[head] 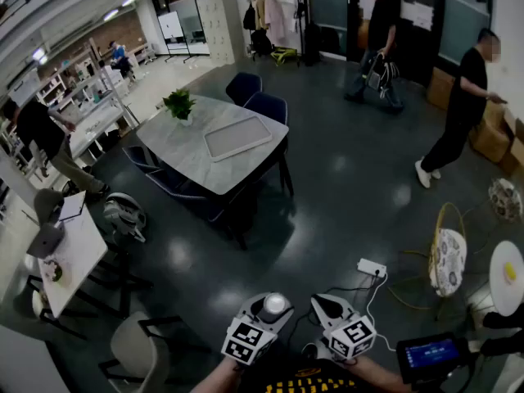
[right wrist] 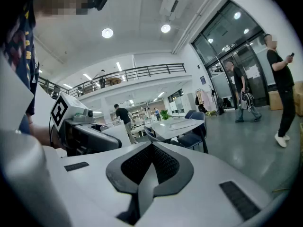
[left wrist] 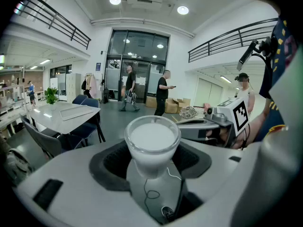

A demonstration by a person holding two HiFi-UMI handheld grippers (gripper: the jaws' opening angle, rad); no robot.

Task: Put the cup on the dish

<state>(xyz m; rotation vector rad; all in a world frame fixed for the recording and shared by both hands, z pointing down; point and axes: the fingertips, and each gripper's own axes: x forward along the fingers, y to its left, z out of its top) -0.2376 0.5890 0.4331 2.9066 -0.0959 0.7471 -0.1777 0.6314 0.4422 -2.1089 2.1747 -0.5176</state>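
Grey table: stands mid-floor in a large hall, with dark chairs round it. It is the landmark for the places below.
Tray: a pale, flat rectangle that lies on the grey table, toward its far side.
Round white surface: well off to the right of the grey table, at the picture's edge, with something yellow on it. It is too small to tell whether this is the dish.
Dish: no view shows one for certain, neither on the grey table nor near it.
Done: the cup is already picked up and off any surface.
Left to do: by my reading almost all of it, namely carrying the cup to the dish, setting it down upright and letting go.
Left gripper: held close to the person's body, well short of the grey table and on its near side. Its jaws stand wide and are clamped on the cup's lower part.
Right gripper: just beside the left one, equally far from the grey table. Its jaws are pressed together with nothing between them.
Cup: whitish and translucent, mouth facing away from the person, carried in the air over the dark floor on the near side of the grey table.
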